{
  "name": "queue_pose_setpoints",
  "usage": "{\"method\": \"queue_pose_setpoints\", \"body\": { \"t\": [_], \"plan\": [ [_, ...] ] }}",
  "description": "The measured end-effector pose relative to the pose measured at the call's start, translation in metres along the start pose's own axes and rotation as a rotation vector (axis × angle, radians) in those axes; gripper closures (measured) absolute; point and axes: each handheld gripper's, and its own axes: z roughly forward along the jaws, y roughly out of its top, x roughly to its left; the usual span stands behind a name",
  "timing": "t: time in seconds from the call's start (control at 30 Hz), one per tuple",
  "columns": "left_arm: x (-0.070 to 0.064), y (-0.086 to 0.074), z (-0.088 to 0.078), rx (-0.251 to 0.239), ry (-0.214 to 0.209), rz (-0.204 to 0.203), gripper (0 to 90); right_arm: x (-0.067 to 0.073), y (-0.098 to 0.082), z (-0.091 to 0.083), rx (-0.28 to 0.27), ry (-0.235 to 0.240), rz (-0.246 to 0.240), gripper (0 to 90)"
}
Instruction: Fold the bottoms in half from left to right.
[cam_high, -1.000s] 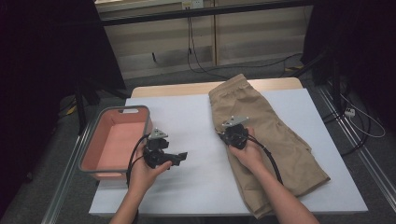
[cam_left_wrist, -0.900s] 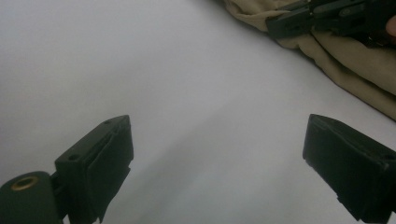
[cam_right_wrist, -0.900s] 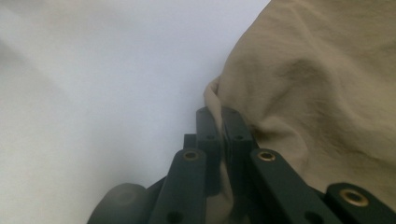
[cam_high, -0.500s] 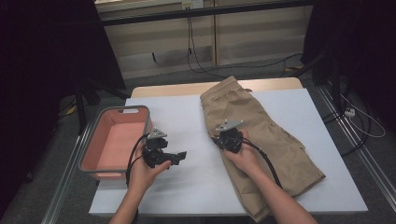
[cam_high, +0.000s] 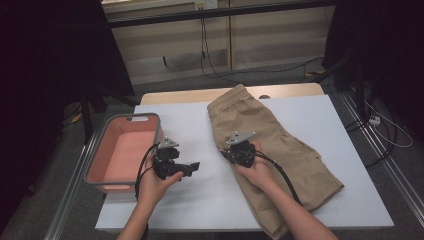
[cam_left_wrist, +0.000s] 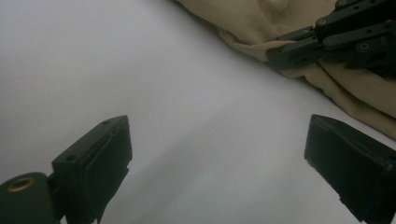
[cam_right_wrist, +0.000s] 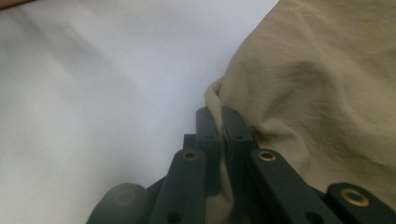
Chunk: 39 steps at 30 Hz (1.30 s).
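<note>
- High view, at the left edge of the white worktop (cam_high: 210, 200): a shallow pink plastic bin with a grey rim (cam_high: 95, 165) stands empty, in the same spot as a second ago.
- Just right of the bin, the left gripper (cam_high: 192, 167) hovers over bare worktop, where it was a second ago. In the left gripper view its black jaws stand wide apart, with nothing between the pads (cam_left_wrist: 112, 154).
- Right of centre lies the pair of tan cotton shorts (cam_high: 280, 145), waistband toward the far edge and legs running to the near right corner.
- The right gripper (cam_high: 226, 152) is clamped on the shorts' left edge; the right gripper view shows a fold of tan cloth (cam_right_wrist: 217, 100) pinched between the closed jaws.
- Change: over the last second the shorts have slid leftward across the worktop, dragged by that pinch, and their left edge now lies nearer the centre and the waiting left gripper.
- My reading: the garment is being brought within reach of both tools, probably for folding or for a move toward the bin.
</note>
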Motion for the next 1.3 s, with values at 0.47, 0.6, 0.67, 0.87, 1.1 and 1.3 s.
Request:
{"method": "queue_pose_setpoints", "body": {
  "t": [0.47,0.6,0.67,0.87,1.1,1.3],
  "plan": [
    [0.0,0.001,0.0,0.001,0.0,0.003,7.5,0.018,0.003,0.004,0.004,0.056,-0.033,87.7],
    [0.0,0.001,0.001,-0.001,0.001,0.003,7.5,0.023,0.004,0.005,0.002,0.072,-0.046,87.7],
    [0.0,0.002,0.001,-0.003,0.001,0.002,7.5,0.027,0.004,0.006,-0.001,0.082,-0.058,87.8],
    [0.001,0.003,-0.001,-0.009,0.006,-0.008,7.5,0.039,0.006,0.007,0.0,0.11,-0.083,87.7],
    [0.003,0.004,-0.002,-0.014,0.013,-0.012,7.5,0.052,0.006,0.008,0.0,0.163,-0.096,87.6],
    [0.004,0.005,-0.003,-0.019,0.017,-0.018,7.5,0.062,0.008,0.006,0.0,0.217,-0.106,87.6]
  ]
}}
